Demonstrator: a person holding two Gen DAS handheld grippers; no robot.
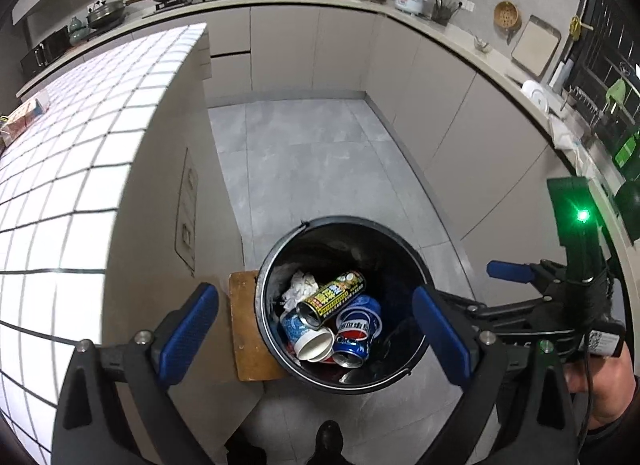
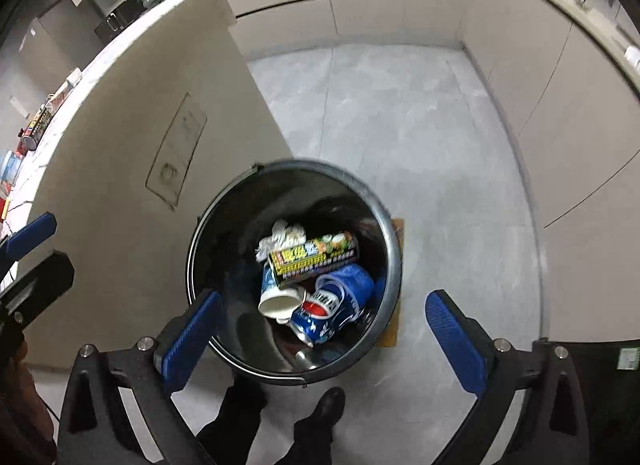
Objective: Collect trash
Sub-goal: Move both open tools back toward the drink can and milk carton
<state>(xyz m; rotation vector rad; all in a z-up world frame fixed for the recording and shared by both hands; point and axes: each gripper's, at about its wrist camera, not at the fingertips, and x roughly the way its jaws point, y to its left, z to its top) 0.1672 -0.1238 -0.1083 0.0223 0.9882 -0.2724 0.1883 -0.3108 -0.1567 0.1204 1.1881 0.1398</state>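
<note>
Though blue-padded fingers [image 1: 442, 339] of both grippers gape empty: round black bin [image 1: 280, 361], crumpled cans [image 1: 332, 299], paper cup [image 1: 315, 345].

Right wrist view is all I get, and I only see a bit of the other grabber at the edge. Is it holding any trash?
Observer: No. The left wrist view shows the left gripper wide open above the bin, with nothing between its pads.
Operator: Does my grabber have a light on it?
Observer: Yes, a green light glows on the body of the right gripper.
Operator: What's the top of that big counter beside the bin like?
Observer: The counter top is covered in white square tiles with dark lines between them.
</note>
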